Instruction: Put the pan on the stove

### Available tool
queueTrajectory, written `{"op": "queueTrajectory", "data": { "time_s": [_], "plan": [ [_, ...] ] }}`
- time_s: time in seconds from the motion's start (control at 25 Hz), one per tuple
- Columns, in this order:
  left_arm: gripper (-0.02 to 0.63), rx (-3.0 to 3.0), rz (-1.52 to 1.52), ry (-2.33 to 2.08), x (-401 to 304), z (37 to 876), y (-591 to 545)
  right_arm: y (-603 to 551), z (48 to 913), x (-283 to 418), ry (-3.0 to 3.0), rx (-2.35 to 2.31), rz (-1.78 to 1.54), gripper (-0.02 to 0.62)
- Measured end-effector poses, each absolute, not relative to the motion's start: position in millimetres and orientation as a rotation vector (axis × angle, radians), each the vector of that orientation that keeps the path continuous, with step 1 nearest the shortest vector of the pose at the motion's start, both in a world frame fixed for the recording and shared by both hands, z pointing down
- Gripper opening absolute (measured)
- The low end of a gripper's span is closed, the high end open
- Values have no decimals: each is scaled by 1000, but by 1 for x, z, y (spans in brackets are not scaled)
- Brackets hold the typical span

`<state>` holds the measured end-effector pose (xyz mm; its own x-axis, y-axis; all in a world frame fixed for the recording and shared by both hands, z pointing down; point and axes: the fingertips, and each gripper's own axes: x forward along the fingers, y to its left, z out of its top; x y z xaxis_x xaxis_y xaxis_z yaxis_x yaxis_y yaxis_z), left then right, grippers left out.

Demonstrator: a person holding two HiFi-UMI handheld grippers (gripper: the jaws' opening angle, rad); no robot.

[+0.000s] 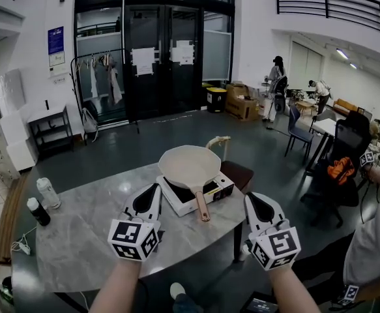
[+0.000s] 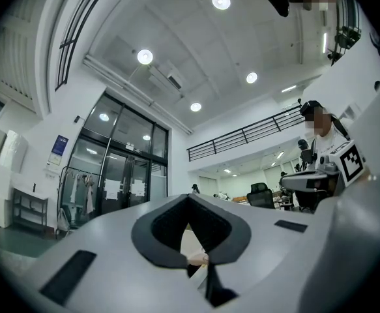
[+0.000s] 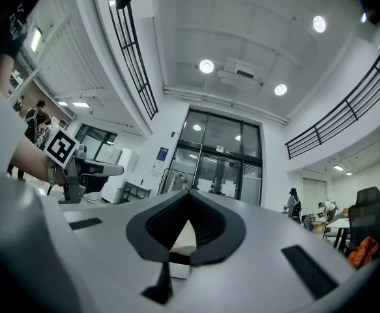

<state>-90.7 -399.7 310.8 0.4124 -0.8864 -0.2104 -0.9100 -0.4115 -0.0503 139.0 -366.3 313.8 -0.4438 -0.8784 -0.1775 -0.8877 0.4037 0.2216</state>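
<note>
The pan (image 1: 190,166) sits on the stove (image 1: 219,189) on the table (image 1: 79,243), bottles (image 1: 48,192) further left.

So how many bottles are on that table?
2, both at the left edge of the table: a pale bottle and, nearer the camera, a dark bottle.

**Three cameras, all turned toward the glass doors**

The head view looks from high behind the bench (image 1: 79,246), forward and steeply down, with the glass doors (image 1: 157,57) far off across the hall. The left gripper (image 1: 154,191) and right gripper (image 1: 249,199) sit close beneath it, both pointing toward the doors.

The left gripper view rides low on its gripper and looks along its own jaws, tilted slightly upward. The ceiling (image 2: 196,44) fills much of it, and the doors appear small and distant. The right gripper view is set the same way, with the doors almost straight beyond its jaws.

All three views share the doors. Each gripper view also catches the other gripper at its edge.
</note>
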Motion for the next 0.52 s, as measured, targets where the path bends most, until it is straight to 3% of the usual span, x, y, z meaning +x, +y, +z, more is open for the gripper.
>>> {"op": "queueTrajectory", "data": {
  "time_s": [0.52],
  "plan": [
    [9, -2536, 221, 1573, -81, 312, -393, -355, 321, 142, 2632, -1666, 454, 25]
  ]
}}
